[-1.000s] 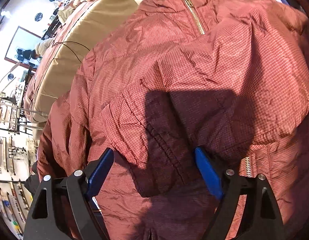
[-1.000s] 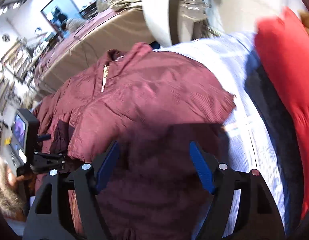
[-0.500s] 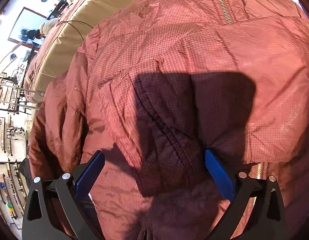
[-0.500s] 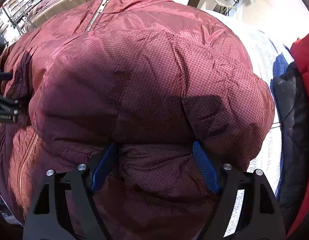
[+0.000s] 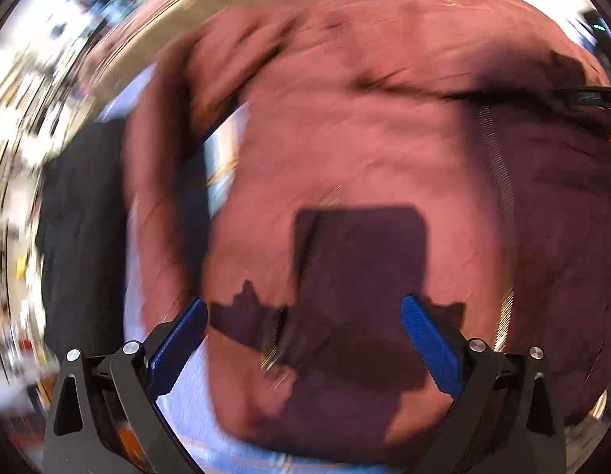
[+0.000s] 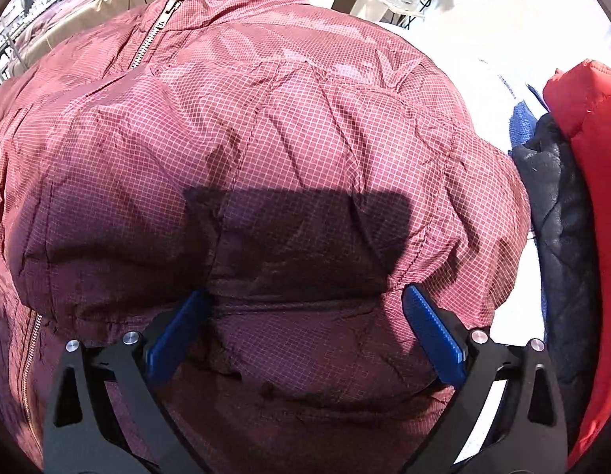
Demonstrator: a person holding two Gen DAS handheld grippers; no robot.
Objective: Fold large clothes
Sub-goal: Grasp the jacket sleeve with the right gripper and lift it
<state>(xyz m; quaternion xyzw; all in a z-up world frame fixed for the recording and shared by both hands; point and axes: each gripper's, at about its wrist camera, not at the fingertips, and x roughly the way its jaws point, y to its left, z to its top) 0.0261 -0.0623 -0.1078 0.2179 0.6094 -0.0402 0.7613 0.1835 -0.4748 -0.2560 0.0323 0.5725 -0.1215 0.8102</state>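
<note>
A large maroon puffer jacket [image 6: 285,126] with a grid weave and a brass zip [image 6: 153,35] lies spread on a pale sheet. It fills the right wrist view, and a folded-over part bulges across its front. My right gripper [image 6: 305,308] is open, low over the fold's lower edge, holding nothing. In the blurred left wrist view the jacket [image 5: 364,138] lies below with its sleeve [image 5: 155,181] stretched along the left. My left gripper [image 5: 303,316] is open and empty above the jacket's lower part.
A red garment [image 6: 593,126] and a dark quilted one [image 6: 562,217] lie at the right of the jacket. A dark cloth [image 5: 80,217] lies left of the sleeve. The pale sheet [image 5: 194,407] shows beneath. A tan cushion [image 6: 88,4] sits behind the collar.
My left gripper has swung fast and pulled back, so more of the jacket, its sleeve and the sheet show. My right gripper has hardly moved. Both stayed open.
</note>
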